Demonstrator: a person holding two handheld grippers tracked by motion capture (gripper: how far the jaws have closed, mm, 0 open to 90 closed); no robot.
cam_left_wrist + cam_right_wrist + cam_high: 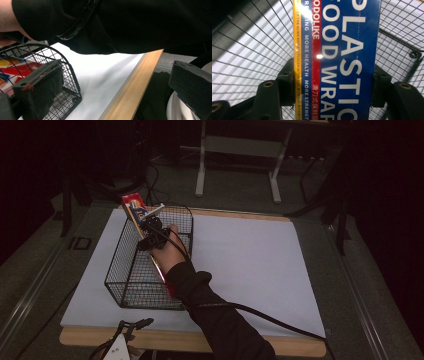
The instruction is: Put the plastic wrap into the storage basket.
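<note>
Right hand-held gripper (150, 231), upper left of centre in high view, clamped across plastic wrap box (337, 60). Box long, tilted, top end poking above far rim of wire basket (117, 270), lower end down inside.

Likely handling: light, stiff cardboard, glossy film sleeve, so slippery; long shape will swing if held off-centre. Best hold: across narrow faces near mid-length, as in right gripper view. Squeeze too hard, walls may dent.

Left hand-held gripper (115, 82) at bench (132, 92) near edge, jaws apart, empty.

blue, red and yellow plastic wrap box (342, 60) with white lettering — black wire basket (131, 285).
</note>
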